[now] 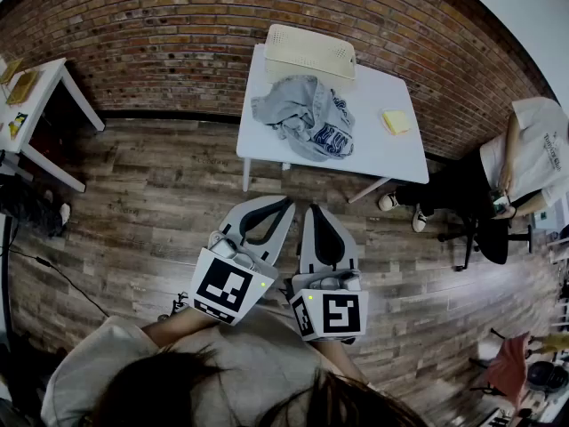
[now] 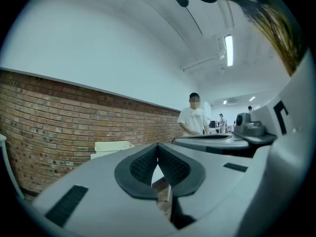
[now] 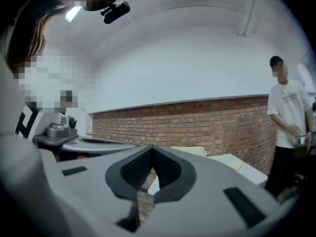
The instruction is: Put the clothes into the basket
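Left tongs (image 1: pixel 285 204), right tongs (image 1: pixel 314 210) — side by side, closed, empty.

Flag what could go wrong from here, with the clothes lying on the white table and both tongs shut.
1. The left tongs and right tongs are shut; unless opened first, they would likely shove the clothes rather than grip them.
2. The clothes reach the near edge of the table, so a loose pull might drop them on the floor.
3. The basket sits at the far edge by the wall; a push could shift it.
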`<action>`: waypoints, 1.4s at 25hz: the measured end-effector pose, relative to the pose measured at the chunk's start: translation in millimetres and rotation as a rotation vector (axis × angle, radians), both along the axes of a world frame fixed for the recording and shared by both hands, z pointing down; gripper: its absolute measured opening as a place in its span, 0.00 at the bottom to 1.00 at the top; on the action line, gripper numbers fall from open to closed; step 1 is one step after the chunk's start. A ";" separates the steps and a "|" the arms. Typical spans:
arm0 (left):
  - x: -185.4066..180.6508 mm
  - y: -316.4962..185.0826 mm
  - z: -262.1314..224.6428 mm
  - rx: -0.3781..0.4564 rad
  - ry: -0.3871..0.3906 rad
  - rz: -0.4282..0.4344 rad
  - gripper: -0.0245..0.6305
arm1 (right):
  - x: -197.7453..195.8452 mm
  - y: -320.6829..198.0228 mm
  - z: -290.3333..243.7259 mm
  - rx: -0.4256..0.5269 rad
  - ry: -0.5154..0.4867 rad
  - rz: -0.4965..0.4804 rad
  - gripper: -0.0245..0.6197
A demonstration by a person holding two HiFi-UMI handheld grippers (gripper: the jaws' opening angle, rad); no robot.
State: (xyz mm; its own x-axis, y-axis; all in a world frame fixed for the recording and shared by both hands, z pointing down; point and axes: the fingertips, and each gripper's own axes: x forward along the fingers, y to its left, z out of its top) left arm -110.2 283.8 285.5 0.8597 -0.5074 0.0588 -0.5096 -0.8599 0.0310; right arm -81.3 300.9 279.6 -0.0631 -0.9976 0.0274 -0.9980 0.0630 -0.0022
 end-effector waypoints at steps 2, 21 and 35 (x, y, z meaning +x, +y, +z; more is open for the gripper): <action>-1.2 -1.5 1.1 -0.005 0.004 0.004 0.05 | -2.0 -1.4 0.9 0.000 0.000 0.001 0.05; -14.3 -23.7 8.1 -0.036 0.010 0.043 0.05 | 1.1 -13.7 12.2 -0.010 -0.104 0.081 0.05; -28.4 -51.6 20.9 -0.050 0.003 0.023 0.05 | 2.5 -30.6 21.9 -0.005 -0.149 0.114 0.05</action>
